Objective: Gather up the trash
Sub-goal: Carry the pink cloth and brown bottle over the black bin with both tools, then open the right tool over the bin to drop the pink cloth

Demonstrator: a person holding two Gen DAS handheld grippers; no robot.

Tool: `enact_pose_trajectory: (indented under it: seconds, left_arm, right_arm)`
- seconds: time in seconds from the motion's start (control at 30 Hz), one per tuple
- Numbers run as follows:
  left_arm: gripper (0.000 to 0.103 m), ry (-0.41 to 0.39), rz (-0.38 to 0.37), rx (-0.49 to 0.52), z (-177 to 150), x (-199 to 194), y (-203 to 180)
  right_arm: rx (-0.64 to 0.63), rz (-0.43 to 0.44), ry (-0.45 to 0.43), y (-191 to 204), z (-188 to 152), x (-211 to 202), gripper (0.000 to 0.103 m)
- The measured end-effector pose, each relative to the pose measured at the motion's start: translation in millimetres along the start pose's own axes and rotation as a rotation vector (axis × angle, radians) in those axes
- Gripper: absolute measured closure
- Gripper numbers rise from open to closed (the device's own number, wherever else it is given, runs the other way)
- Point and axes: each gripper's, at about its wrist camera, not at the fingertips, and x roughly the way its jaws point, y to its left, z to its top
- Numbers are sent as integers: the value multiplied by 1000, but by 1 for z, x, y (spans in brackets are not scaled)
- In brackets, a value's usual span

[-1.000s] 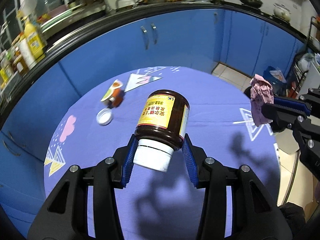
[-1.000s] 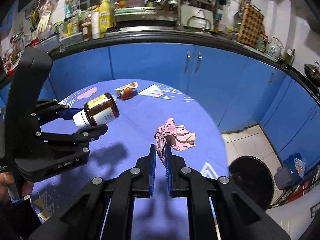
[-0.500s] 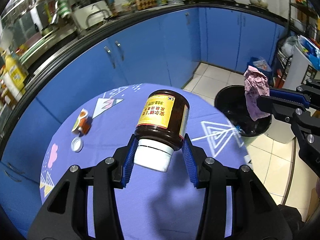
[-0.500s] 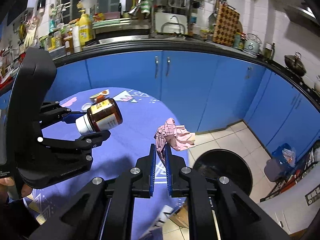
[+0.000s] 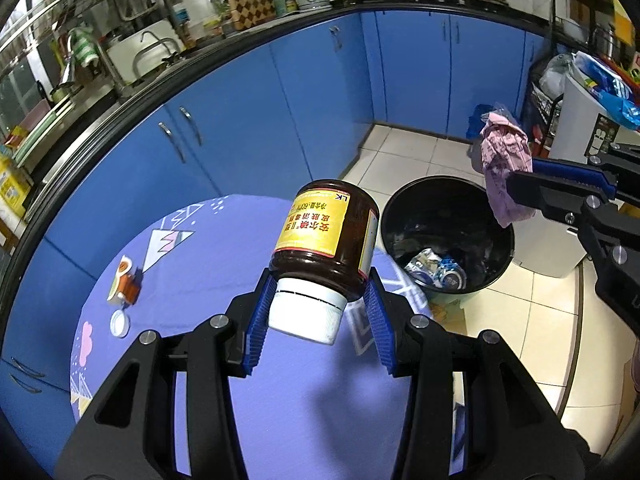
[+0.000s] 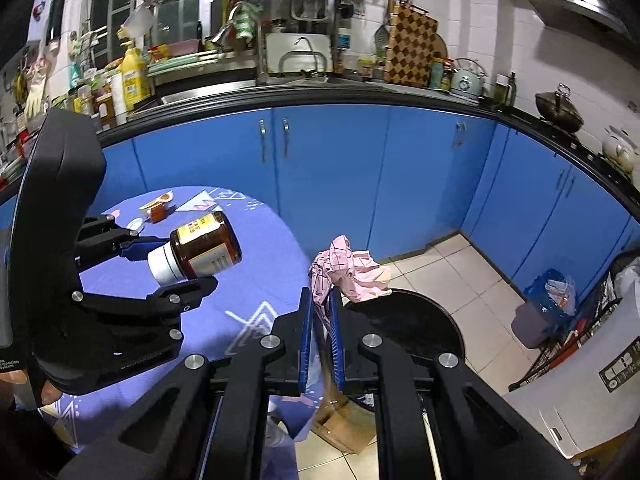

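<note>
Two pieces of trash are in the air at once: the left gripper (image 5: 316,320) has its jaws clamped on the neck end of a brown jar (image 5: 326,236), cap toward the camera, and the right gripper (image 6: 320,316) has its jaws pinched tight on a crumpled pink paper (image 6: 348,272). Both are mid-carry, judging by the black bin (image 5: 448,200) on the tiled floor just past the worktop (image 5: 208,264) edge. Next, each load needs to be over the bin mouth before the jaws let go; the paper looks closer. A small sauce cup (image 5: 126,284) and a white lid (image 5: 119,323) remain on the worktop. Nothing blocks the bin, though the grippers crowd each other.
</note>
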Motion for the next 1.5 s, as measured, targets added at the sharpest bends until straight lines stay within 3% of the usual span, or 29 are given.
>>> enact_pose_trajectory:
  seconds: [0.33, 0.7, 0.87, 0.9, 0.93, 0.97, 1.0, 1.2, 1.5]
  left_arm:
    - [57, -4, -4, 8, 24, 14, -19]
    - [57, -1, -8, -21, 52, 39, -17]
    - [57, 2, -4, -37, 59, 50, -12]
    - [57, 4, -5, -40, 60, 52, -10]
    - [57, 6, -4, -44, 61, 55, -9]
    - [57, 8, -4, -46, 61, 56, -8]
    - [57, 11, -5, -48, 62, 59, -7]
    - [57, 22, -14, -48, 63, 67, -8]
    - [57, 13, -28, -25, 67, 66, -18]
  right_arm:
    - [51, -40, -19, -41, 8, 9, 94]
    - [119, -30, 0, -81, 22, 42, 92]
    - [134, -66, 21, -92, 23, 61, 91]
    - [133, -75, 23, -93, 22, 64, 80]
    - [131, -91, 22, -94, 22, 66, 44]
    - [129, -110, 8, -94, 21, 66, 29]
    - [124, -133, -22, -94, 20, 64, 6]
    - [110, -194, -38, -96, 17, 63, 6]
    - [121, -217, -37, -104, 11, 57, 6]
